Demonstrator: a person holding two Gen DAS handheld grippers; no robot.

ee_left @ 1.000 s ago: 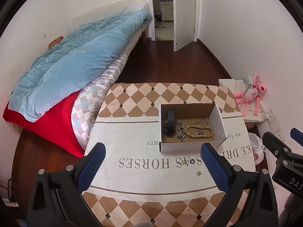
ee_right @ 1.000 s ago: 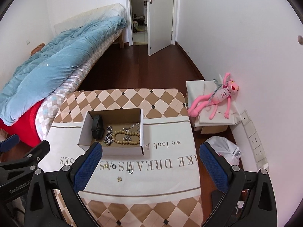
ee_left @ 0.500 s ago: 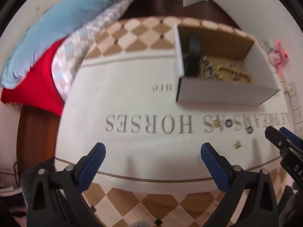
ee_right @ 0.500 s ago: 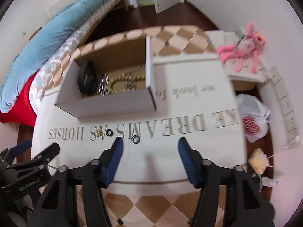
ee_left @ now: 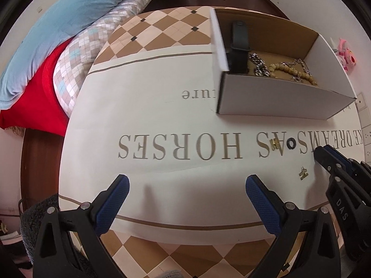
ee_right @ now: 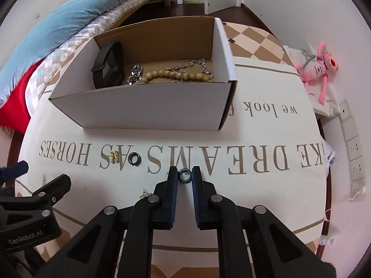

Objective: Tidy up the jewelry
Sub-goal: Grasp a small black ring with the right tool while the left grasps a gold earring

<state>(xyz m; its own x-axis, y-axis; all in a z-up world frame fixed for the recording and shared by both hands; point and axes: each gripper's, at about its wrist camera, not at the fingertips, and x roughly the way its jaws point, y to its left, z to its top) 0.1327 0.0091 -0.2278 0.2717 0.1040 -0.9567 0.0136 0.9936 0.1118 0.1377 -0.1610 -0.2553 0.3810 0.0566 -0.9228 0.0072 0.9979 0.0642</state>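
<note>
Ring [ee_right: 184, 175] now pinched by right claw [ee_right: 184, 173].

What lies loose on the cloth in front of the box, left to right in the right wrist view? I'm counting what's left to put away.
gold earring → black ring → gold stud → dark ring between the right gripper fingers.

The box [ee_right: 148, 108] is white outside and brown cardboard inside, holding a black band [ee_right: 107, 63], silver chains [ee_right: 135, 76] and tan beads [ee_right: 176, 75]. The cloth [ee_left: 162, 185] is cream with gold-brown lettering and border lines, over a tan-and-beige diamond check with small black squares. Both rings [ee_right: 133, 158] [ee_right: 184, 175] are black, the gripper pads [ee_left: 111, 199] blue on black frames, the quilt [ee_left: 58, 23] light blue over red, and the plush [ee_right: 320, 66] pink.
</note>
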